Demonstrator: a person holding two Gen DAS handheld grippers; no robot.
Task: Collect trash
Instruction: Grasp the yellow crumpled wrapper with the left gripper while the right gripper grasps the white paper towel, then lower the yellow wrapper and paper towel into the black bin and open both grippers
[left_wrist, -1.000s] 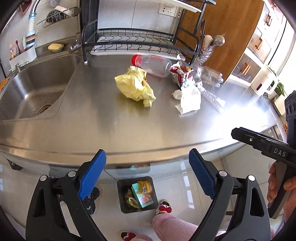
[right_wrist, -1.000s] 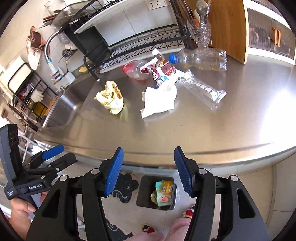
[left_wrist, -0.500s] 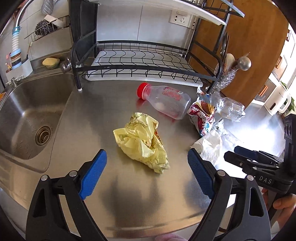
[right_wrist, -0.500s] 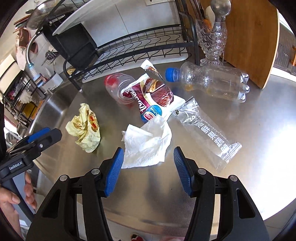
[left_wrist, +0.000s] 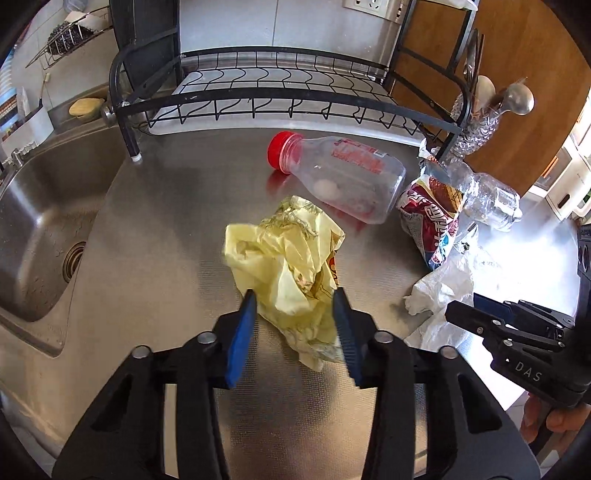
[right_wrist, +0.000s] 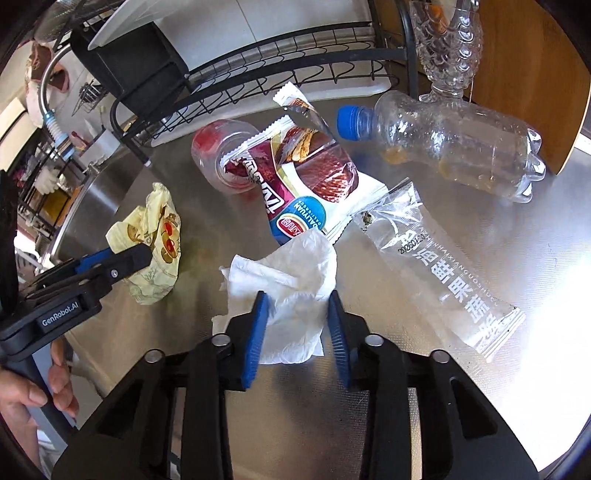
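A crumpled yellow wrapper (left_wrist: 291, 266) lies on the steel counter; my left gripper (left_wrist: 295, 321) has its blue jaws around the wrapper's near end, narrowed against it. A crumpled white tissue (right_wrist: 291, 291) lies in front of my right gripper (right_wrist: 297, 328), whose jaws straddle its near part. Behind lie a red-capped clear bottle (left_wrist: 340, 177), a maroon snack wrapper (right_wrist: 303, 177), a blue-capped clear bottle (right_wrist: 454, 144) and a clear printed sachet (right_wrist: 443, 273). The yellow wrapper also shows in the right wrist view (right_wrist: 155, 240).
A sink (left_wrist: 40, 229) lies to the left. A black dish rack (left_wrist: 280, 92) stands along the back wall. A glass holder with utensils (right_wrist: 447, 48) and a wooden board (right_wrist: 528, 70) stand at the back right.
Both grippers have come forward and down over the counter. Their jaws have narrowed around the yellow wrapper and the tissue. The floor bin is out of view now.
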